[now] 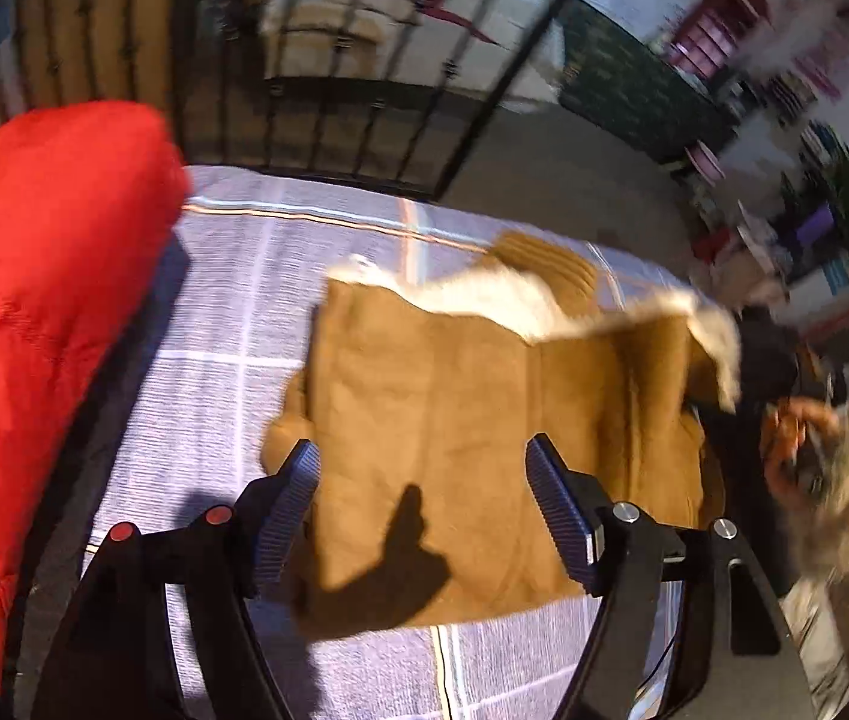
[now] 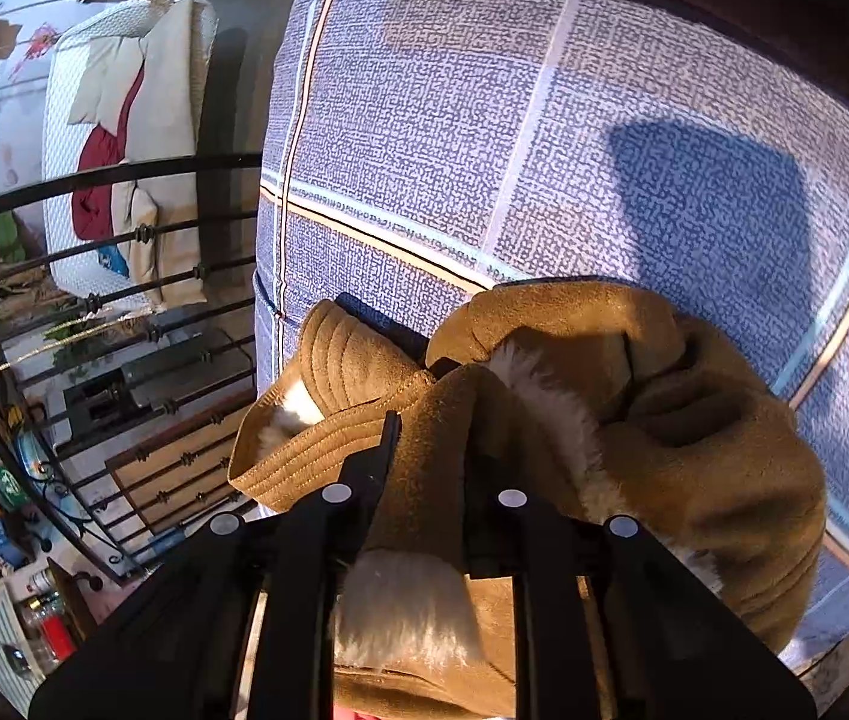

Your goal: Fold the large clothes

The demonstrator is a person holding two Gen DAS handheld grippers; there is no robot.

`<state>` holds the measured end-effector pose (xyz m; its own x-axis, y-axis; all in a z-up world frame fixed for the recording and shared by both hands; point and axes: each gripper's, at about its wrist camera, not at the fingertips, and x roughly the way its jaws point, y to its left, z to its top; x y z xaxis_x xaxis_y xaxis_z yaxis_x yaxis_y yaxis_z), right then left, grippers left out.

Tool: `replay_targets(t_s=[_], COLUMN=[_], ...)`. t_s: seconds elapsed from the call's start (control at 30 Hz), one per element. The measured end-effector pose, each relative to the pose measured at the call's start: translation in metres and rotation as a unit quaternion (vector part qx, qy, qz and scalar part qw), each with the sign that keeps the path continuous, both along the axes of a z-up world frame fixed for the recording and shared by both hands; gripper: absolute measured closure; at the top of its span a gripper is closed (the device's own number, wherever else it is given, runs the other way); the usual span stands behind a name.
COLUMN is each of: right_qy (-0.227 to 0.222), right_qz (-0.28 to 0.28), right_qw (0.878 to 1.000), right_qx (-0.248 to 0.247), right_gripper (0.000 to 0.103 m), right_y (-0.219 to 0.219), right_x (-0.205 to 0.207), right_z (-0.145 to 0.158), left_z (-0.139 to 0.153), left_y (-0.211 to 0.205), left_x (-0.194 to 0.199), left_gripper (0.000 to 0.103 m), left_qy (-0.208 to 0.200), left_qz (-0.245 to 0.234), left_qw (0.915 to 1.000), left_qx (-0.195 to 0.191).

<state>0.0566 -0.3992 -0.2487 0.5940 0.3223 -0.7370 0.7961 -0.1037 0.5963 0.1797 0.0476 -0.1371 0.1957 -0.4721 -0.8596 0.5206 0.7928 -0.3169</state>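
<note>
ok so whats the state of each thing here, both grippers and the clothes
left gripper: open, jaws apart above the coat, nothing between them
right gripper: shut on the tan coat's fabric
tan coat: partly folded on the bed, fleece lining showing at the top edge
red garment: bunched at the side of the bed
checked bedsheet: spread flat

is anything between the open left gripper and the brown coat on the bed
Nothing visible. The left gripper stands open just above the tan suede coat with white fleece lining, with only its own shadow between. The red puffy garment lies off to the left, clear of the path. The right gripper is shut on the coat.
</note>
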Motion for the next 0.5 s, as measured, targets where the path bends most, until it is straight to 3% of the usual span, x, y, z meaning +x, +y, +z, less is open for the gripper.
replay_targets(t_s=[0.07, 0.17, 0.23, 0.33, 0.4, 0.43, 0.47, 0.5], right_qy=[-0.004, -0.014, -0.028, -0.063, -0.071, -0.077, -0.077, -0.077], right_qz=[-0.003, 0.018, 0.038, 0.053, 0.069, 0.100, 0.132, 0.187], right_qw=[1.000, 1.000, 0.999, 0.996, 0.992, 0.982, 0.972, 0.950], right_qx=[0.013, 0.018, 0.005, -0.029, -0.084, -0.137, -0.179, -0.236], right_gripper=[0.083, 0.077, 0.064, 0.043, 0.042, 0.042, 0.042, 0.042], right_y=[0.000, -0.004, -0.009, -0.018, -0.022, -0.019, -0.011, 0.006], right_x=[-0.004, -0.007, -0.010, -0.024, -0.039, -0.045, -0.047, -0.048], right_z=[0.002, 0.013, 0.028, 0.059, 0.085, 0.105, 0.119, 0.135], left_z=[-0.008, -0.031, -0.044, -0.057, -0.070, -0.074, -0.076, -0.079], left_y=[-0.043, -0.097, -0.117, -0.137, -0.145, -0.148, -0.152, -0.158], left_x=[-0.045, -0.094, -0.103, -0.087, -0.061, -0.050, -0.041, -0.033], left_gripper=[0.031, 0.031, 0.031, 0.031, 0.029, 0.029, 0.029, 0.027], left_qy=[-0.024, -0.042, -0.044, -0.061, -0.026, -0.012, -0.009, -0.010], left_qz=[-0.077, -0.141, -0.156, -0.140, -0.124, -0.116, -0.114, -0.116], left_qw=[0.9966, 0.9878, 0.9849, 0.9834, 0.9869, 0.9885, 0.9887, 0.9877], left_qx=[0.014, 0.052, 0.061, 0.099, 0.101, 0.096, 0.097, 0.104])
